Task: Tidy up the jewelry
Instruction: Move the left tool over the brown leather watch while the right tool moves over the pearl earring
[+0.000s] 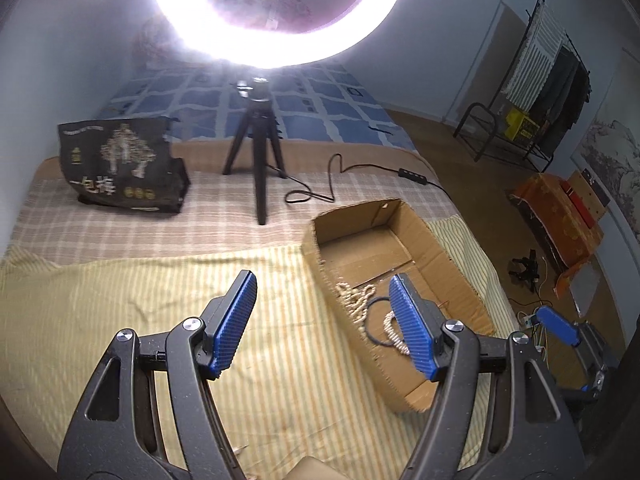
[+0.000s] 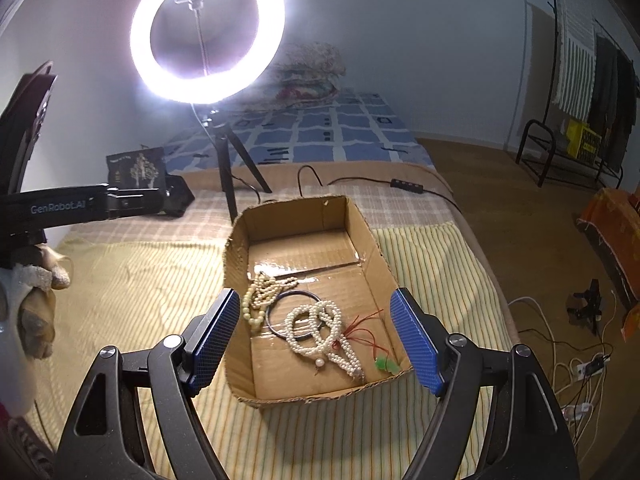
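Note:
An open cardboard box (image 2: 362, 236) lies on the yellow striped cloth (image 2: 132, 280). Inside it are a cream bead strand (image 2: 262, 292), a dark bangle (image 2: 276, 322), a white pearl necklace (image 2: 320, 328), and a green pendant on red string (image 2: 386, 364). My right gripper (image 2: 316, 344) is open and empty, hovering above the box's near end. My left gripper (image 1: 324, 324) is open and empty, above the cloth at the box's (image 1: 434, 240) left wall. The cream beads (image 1: 354, 300) and bangle (image 1: 374, 320) show there too.
A ring light on a black tripod (image 2: 230, 168) stands behind the box, its cable (image 2: 360, 182) trailing right. A black printed bag (image 1: 120, 168) lies at the back left. The bed's edge drops off to the right, with cables on the floor (image 2: 560, 340).

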Motion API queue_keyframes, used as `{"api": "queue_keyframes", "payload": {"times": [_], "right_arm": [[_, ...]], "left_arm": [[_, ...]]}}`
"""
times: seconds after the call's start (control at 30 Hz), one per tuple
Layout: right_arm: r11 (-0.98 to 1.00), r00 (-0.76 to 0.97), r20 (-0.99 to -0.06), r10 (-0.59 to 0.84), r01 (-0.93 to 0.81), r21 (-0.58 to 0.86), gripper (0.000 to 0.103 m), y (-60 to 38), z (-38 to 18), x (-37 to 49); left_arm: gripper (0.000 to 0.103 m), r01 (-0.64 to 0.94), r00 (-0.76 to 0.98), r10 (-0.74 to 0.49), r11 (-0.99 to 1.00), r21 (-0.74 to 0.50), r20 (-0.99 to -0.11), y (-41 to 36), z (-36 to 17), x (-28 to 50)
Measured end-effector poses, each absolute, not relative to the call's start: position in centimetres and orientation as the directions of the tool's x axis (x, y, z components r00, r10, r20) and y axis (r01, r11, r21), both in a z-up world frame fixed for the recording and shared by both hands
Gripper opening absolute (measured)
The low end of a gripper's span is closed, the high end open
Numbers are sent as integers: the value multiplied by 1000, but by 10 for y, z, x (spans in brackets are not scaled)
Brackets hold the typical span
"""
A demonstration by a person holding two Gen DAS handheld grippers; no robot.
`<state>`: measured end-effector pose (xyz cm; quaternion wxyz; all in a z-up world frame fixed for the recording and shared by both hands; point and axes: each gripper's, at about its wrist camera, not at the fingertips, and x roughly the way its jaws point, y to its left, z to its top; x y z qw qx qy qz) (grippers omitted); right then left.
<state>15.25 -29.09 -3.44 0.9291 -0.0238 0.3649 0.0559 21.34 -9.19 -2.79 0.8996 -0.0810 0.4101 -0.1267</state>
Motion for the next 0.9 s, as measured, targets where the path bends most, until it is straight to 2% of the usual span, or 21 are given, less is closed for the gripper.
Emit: {"api": "queue_keyframes", "payload": {"times": [0.33,0.63,0.77,0.8,0.87,0.9], "right_arm": [[978,739,-655,157,-209,-2,77,-267,-27,126],[949,718,-663,211,-313,-36,77,-230,-42,111],[938,681,-688,252,-346,0,77,-221,-52,112],[935,671,-693,263,-356,11,77,-218,-54,113],[927,647,-707,284,-373,32,77,-213,-58,115],[923,634,-714,296,-382,44,77,-211,-60,116]], "left_arm": [[71,155,686,-237,971,-180,-688,-30,-18,165],[70,169,638,-243,970,-175,-731,1,-44,127],[70,169,613,-251,968,-187,-749,11,-60,109],[70,167,603,-255,967,-193,-756,14,-65,105],[61,163,585,-259,966,-202,-768,18,-74,99],[60,159,573,-263,965,-209,-776,19,-79,97]]}}
